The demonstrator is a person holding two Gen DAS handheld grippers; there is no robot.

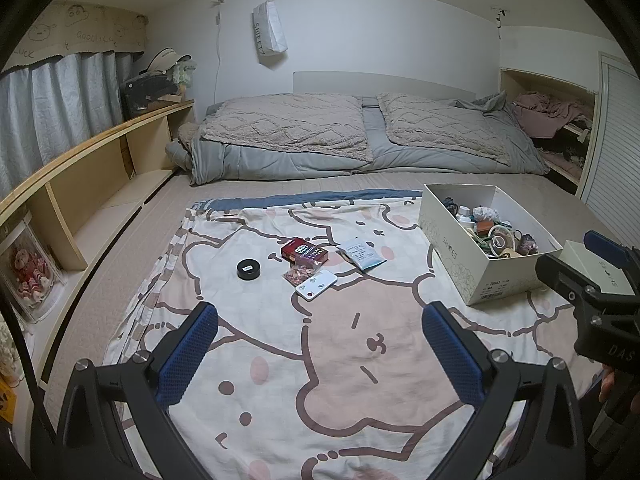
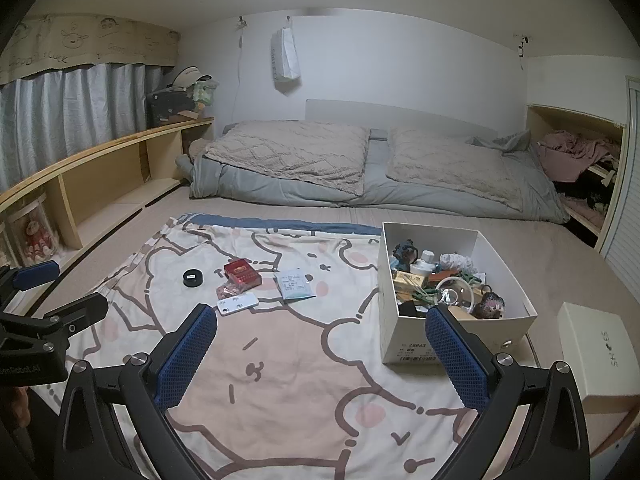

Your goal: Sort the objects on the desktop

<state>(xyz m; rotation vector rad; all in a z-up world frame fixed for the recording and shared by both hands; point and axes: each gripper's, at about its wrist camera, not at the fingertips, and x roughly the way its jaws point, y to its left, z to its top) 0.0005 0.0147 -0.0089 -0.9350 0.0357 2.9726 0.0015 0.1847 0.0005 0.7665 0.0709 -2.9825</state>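
On a cartoon-print blanket [image 1: 340,340] lie a black round tin [image 1: 248,269], a red box [image 1: 304,251], a small bag of pinkish bits [image 1: 301,272], a white flat case [image 1: 316,285] and a pale blue packet [image 1: 361,254]. The same items show in the right wrist view: tin [image 2: 193,278], red box [image 2: 242,273], white case [image 2: 237,303], packet [image 2: 294,285]. An open white shoebox [image 1: 452,256] [image 2: 404,344] holds several small things. My left gripper [image 1: 320,350] hovers open, short of the items. My right gripper [image 2: 322,354] is open too, with nothing between its fingers.
The shoebox lid [image 2: 596,352] lies right of the box. Folded grey bedding [image 1: 360,136] fills the far end of the bed. A wooden shelf [image 1: 80,176] runs along the left, with a curtain [image 1: 60,108] above. A wardrobe niche [image 1: 556,128] stands at the back right.
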